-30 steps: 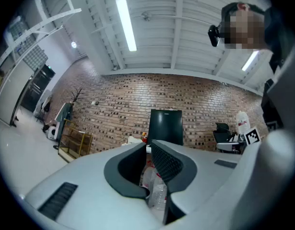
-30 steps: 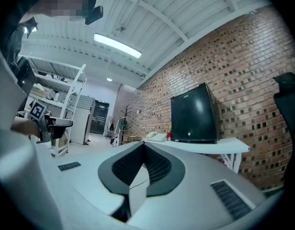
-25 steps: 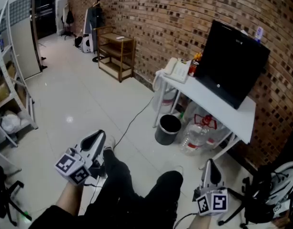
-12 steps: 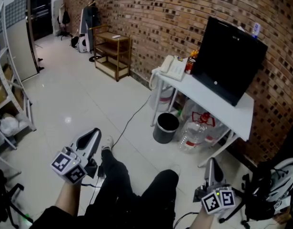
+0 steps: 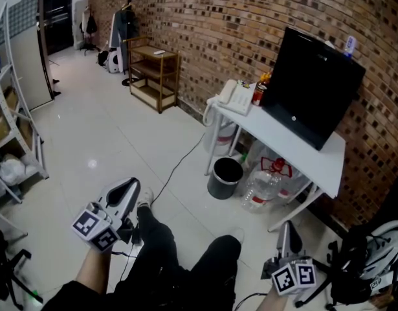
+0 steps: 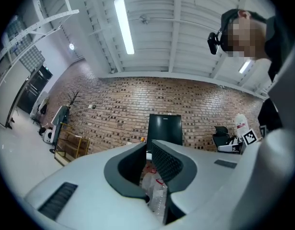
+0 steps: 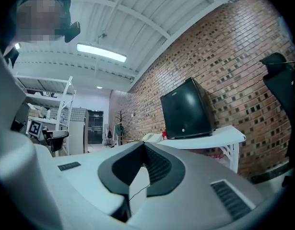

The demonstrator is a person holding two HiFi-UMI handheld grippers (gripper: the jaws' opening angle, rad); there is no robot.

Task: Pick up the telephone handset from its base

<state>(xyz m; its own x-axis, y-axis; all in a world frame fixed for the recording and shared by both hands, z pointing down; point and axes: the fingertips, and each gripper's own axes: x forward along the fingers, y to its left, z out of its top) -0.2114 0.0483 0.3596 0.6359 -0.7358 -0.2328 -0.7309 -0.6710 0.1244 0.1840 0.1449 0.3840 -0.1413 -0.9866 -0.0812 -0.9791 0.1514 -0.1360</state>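
**A:** Where's the phone?

**B:** The phone (image 5: 236,96) is on the far left end of the white desk (image 5: 296,149), close to the brick wall (image 5: 211,24). A red can (image 5: 259,93) stands just right of it, and the black monitor (image 5: 313,86) is beyond that. From here the handset (image 5: 228,92) looks seated along the left side of its base (image 5: 243,99), though it's too small to make out the detail.

**A:** And the claws?

**B:** Both are low and near, by the person's knees and well apart from the desk. The left claw (image 5: 129,188) is pressed together with nothing in it. The right claw (image 5: 284,228) has its tips meeting too, and it is also empty. Whichever goes in must spread first.

**A:** How will the handset behave?

**B:** I'd expect it to be light, stiff and hollow plastic. It should be sturdy enough, but smooth and rounded, so it could slip or twist in a loose pinch.

**A:** So where should I take hold?

**B:** Probably at the slim middle of the handle, gripping across its width between the two bulging ends. That keeps it balanced, whereas an end grip would let it swing.

**A:** Anything that fights back?

**B:** What looks like its cord (image 5: 208,114) droops off the left edge of the desk. It will likely tug as the handset rises. The base seems light as well, so a straight, gentle lift is safer. The spare claw could steady the base if it starts to slide.
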